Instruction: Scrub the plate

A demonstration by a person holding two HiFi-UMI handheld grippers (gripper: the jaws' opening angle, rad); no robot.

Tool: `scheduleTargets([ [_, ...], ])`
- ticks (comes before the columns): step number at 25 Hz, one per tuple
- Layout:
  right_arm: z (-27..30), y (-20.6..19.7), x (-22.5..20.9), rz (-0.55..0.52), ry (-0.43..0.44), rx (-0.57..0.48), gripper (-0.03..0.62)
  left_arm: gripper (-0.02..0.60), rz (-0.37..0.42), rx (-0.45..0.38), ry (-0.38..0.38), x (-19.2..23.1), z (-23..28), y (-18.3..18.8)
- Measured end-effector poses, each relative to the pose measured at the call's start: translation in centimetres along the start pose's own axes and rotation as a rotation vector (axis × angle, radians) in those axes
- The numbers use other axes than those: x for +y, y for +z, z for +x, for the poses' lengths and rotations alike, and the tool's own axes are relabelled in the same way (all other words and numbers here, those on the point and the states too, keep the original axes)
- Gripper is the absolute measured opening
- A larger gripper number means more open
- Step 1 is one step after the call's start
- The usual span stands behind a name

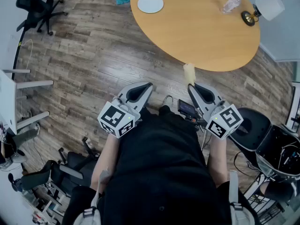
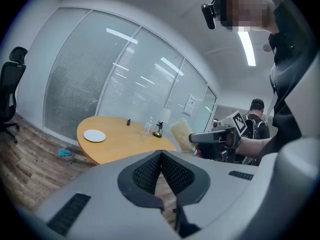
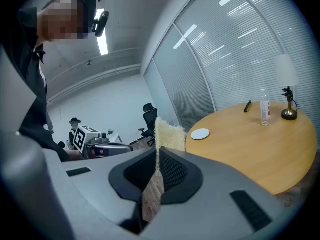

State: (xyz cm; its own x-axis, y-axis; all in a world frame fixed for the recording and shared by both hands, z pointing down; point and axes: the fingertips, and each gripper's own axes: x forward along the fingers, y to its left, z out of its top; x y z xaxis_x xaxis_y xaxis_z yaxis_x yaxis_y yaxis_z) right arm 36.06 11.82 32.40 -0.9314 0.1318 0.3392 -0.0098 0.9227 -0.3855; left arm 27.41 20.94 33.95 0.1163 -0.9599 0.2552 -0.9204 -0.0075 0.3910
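A white plate [image 1: 150, 3] lies near the far left edge of the round wooden table [image 1: 197, 36]; it also shows small and distant as the plate [image 2: 94, 135] and the plate [image 3: 200, 134]. My right gripper [image 1: 192, 86] is held close to my body off the table's near edge, shut on a pale yellow scrub sponge [image 1: 189, 72]. The sponge [image 3: 167, 134] sticks up past the right gripper [image 3: 157, 154]. My left gripper [image 1: 143, 89] is level beside it over the floor. The left gripper [image 2: 161, 154] is shut with nothing in it. Both are well short of the plate.
On the table's far right stand a clear water bottle [image 1: 231, 4] and a small lamp [image 1: 262, 8]. A blue cloth [image 1: 123, 0] lies on the wooden floor beyond the plate. Black office chairs stand at far left [image 1: 37, 6] and near right [image 1: 255, 125].
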Motion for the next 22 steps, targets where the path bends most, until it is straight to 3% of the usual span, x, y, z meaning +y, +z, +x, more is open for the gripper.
scheduleTargets([
  [13,7.4,0.3,3.3,0.080,-0.100,-0.024,0.029,0.012,0.041,0.019,-0.072,6.1,-4.9,0.9],
  [22,12.7,0.2,7.2,0.059,-0.166,-0.004,0.029,0.012,0.063,0.057,-0.176,9.5,-10.2,0.5],
])
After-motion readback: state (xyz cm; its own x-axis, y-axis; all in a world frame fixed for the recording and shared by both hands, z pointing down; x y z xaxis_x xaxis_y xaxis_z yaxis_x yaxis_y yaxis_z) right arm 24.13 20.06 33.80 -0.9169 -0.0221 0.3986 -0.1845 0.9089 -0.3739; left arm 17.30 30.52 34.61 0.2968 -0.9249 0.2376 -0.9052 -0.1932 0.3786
